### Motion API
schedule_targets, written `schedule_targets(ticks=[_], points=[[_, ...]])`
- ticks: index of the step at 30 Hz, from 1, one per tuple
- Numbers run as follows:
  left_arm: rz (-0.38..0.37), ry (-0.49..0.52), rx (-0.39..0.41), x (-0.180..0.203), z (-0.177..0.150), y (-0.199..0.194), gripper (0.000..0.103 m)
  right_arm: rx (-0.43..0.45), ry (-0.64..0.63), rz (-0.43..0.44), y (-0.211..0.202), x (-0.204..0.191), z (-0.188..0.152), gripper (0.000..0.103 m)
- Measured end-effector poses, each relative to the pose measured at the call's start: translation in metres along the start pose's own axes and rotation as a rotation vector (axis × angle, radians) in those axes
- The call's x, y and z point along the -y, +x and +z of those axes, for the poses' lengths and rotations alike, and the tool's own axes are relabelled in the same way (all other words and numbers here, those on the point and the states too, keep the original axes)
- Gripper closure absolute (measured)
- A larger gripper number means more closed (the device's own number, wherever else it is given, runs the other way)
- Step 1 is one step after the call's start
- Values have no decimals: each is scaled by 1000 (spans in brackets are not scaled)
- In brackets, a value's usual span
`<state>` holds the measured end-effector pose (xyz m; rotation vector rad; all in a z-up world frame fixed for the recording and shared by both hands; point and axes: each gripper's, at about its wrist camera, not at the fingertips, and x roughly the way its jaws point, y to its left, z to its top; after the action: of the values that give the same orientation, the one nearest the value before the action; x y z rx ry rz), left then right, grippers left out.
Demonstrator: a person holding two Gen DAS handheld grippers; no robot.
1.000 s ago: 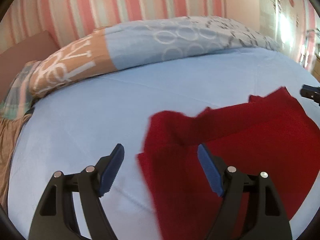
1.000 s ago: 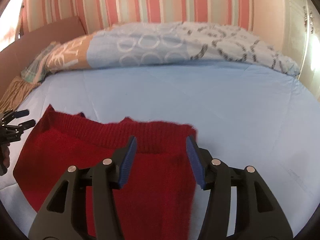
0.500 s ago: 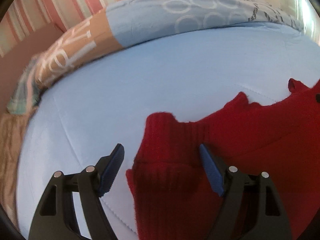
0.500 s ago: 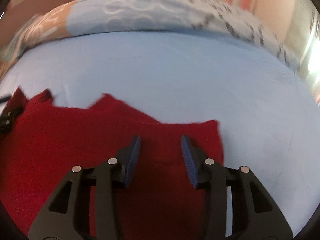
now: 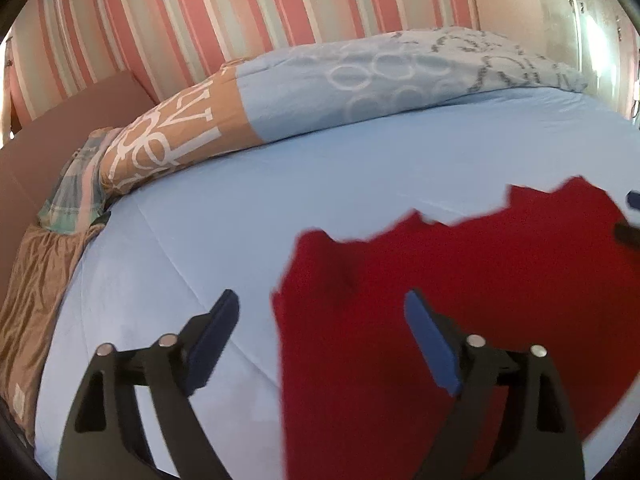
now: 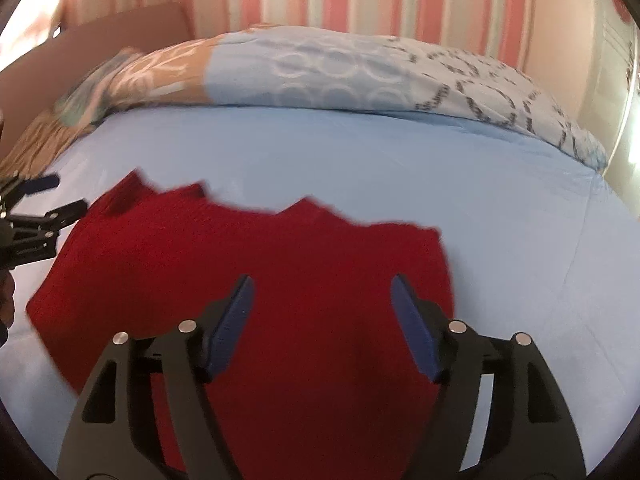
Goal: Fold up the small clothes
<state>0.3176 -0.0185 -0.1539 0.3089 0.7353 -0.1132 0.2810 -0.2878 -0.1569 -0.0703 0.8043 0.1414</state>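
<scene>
One red knit garment (image 6: 256,264) lies flat on the light blue bed sheet (image 5: 360,184), toward the near edge of the bed. Its far hem is motion-blurred in both views, and its near part is cut off behind your grippers, so you cannot make out its full shape.

Your left gripper (image 5: 322,320) straddles the garment's left edge: jaws wide and opening, pads clear of the cloth. Your right gripper (image 6: 322,304) hovers over its right part, jaws also opening, nothing pinched.

One rolled duvet (image 5: 360,92) lies along the bed's far edge. One plaid cloth (image 5: 76,184) is half hidden at its left end. Striped wall (image 5: 240,20) behind.
</scene>
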Motion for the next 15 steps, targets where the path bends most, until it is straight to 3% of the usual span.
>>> schedule_targets(ticks=[3,7,8,9,13,15], points=[[-22,-26,-28,16,-16,-17,17,-13,-39,-9,-14,-27,-22,19],[-61,-74,-113,28,-40,-18,16,-50,-41,-11,-18,-48,-47,16],[-67,-95,-135,29,-48,-17,16,-57,-42,-12,-17,-50,-50,11],[-78,-107,-149,30,-56,-17,16,-62,-44,-17,-17,-51,-53,6],[-57,-130,-203,29,-76,-11,16,-144,-69,-108,-1,-43,-70,6],[-59,-155,-217,23,-84,-9,16,-172,-6,-117,4,-22,-77,6]])
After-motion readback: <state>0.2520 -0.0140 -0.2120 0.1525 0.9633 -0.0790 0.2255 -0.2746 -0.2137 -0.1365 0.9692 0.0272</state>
